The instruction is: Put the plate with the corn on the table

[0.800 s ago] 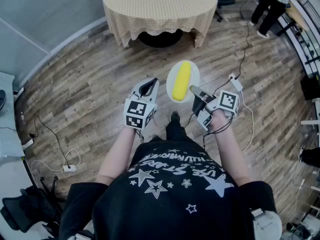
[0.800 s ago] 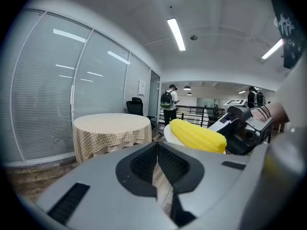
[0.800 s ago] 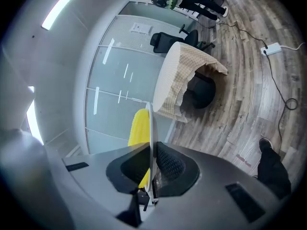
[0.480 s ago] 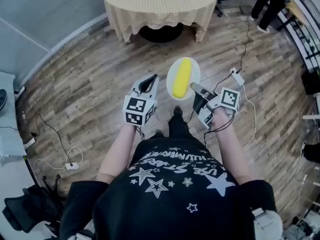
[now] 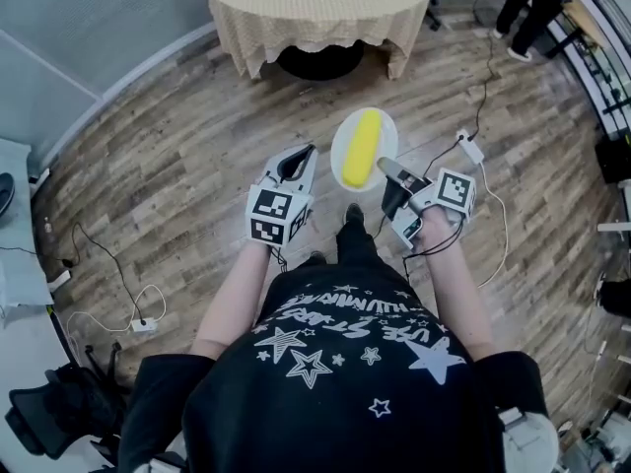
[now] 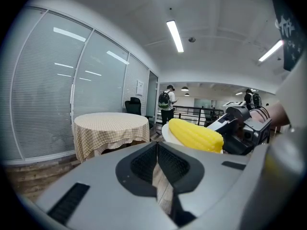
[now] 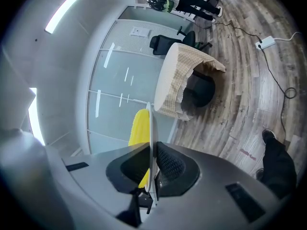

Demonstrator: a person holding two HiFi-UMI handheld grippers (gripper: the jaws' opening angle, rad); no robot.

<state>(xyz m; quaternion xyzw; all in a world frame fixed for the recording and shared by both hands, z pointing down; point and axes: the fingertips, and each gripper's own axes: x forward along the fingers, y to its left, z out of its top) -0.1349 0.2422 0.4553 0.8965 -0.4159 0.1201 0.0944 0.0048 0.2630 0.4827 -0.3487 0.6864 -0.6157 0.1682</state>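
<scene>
White plate in air above wood floor, corn cob lengthwise on it. right hand-held gripper clamped on plate's near rim. left hand-held gripper just left of plate, apart, jaws together, empty. Round cloth-covered desk well ahead.

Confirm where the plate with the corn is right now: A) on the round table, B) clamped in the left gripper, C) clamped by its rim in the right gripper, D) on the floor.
C: the right gripper is shut on the rim of the plate, holding it and the corn above the floor, short of the table.
</scene>
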